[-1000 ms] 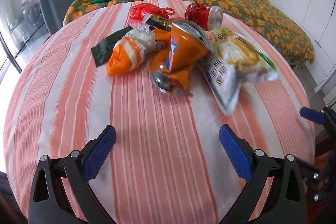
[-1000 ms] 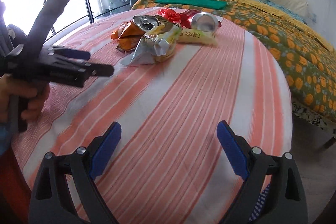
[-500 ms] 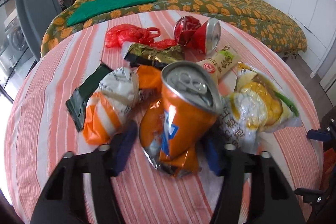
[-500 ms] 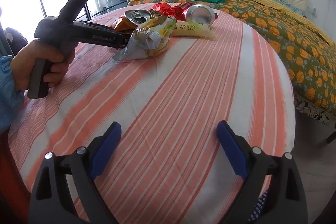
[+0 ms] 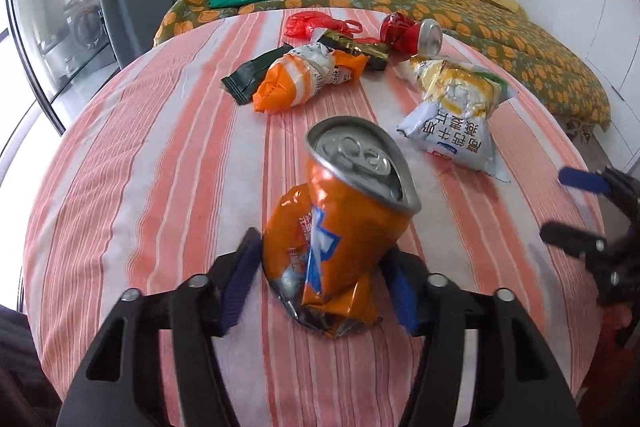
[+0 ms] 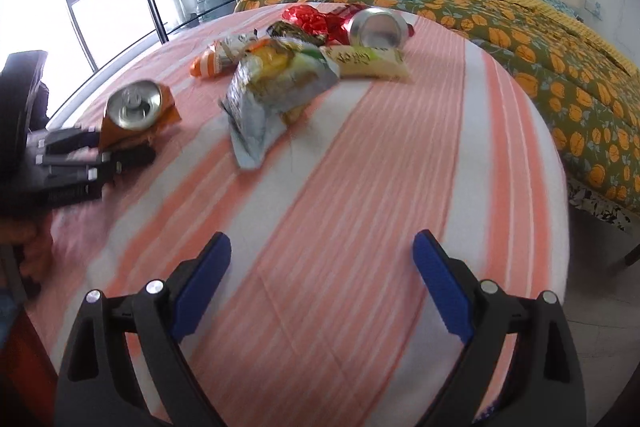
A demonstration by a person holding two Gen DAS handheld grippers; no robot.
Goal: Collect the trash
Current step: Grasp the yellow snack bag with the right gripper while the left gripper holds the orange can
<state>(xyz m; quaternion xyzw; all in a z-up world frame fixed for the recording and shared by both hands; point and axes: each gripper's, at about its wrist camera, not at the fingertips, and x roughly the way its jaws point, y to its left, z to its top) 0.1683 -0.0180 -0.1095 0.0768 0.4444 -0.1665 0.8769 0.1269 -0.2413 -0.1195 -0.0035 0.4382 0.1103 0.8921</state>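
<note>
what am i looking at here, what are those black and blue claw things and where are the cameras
There is no robot here. A person holds a hand-operated grabbing tool in each hand, and each one has a small wide-angle camera that looks forward along its two blue-padded fingers. That is why the claws fill the bottom of both pictures.

The left wrist view shows the left tool with a crushed orange can between its pads, which seem to touch both sides. Its jaws have just been opening a little. The right wrist view shows the right tool open and empty above the striped tablecloth.

The other trash on the cloth is a snack bag, an orange-and-white wrapper, a dark green wrapper, a red can and a red plastic bag.
</note>
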